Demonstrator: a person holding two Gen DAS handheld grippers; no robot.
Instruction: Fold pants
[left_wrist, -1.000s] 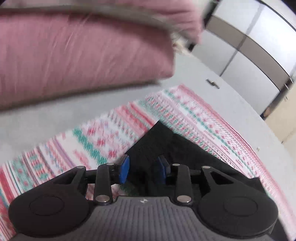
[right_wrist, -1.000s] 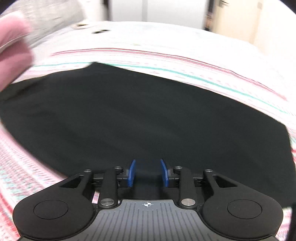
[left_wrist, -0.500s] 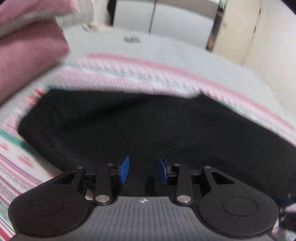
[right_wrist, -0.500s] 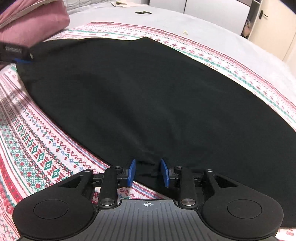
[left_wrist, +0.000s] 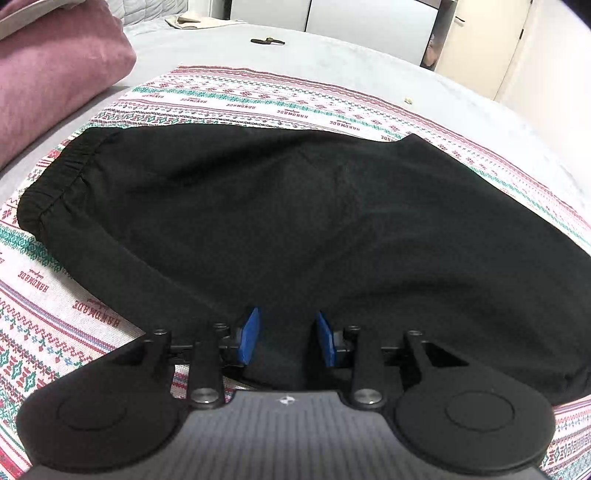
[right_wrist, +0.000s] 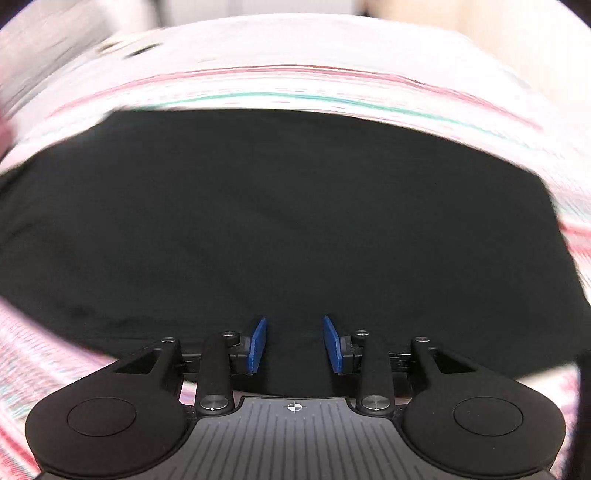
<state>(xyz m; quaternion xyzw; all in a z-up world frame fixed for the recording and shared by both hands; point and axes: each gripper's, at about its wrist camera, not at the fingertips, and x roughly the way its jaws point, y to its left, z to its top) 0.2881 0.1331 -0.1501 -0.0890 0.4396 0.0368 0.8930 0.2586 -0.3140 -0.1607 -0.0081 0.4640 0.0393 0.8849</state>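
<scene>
Black pants (left_wrist: 295, 206) flat beneath both grippers, fingers (left_wrist: 248, 336) parted, gripping nothing

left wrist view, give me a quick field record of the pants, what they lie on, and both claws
garment: black pants, spread flat
waistband: elastic waistband at the left end
surface: patterned cloth printed HANDMADE, on a grey bed
nearby: pink pillow at upper left
left claw: open over the pants' near edge, nothing gripped
right claw: open above the pants, view blurred
fold: not yet started
</scene>
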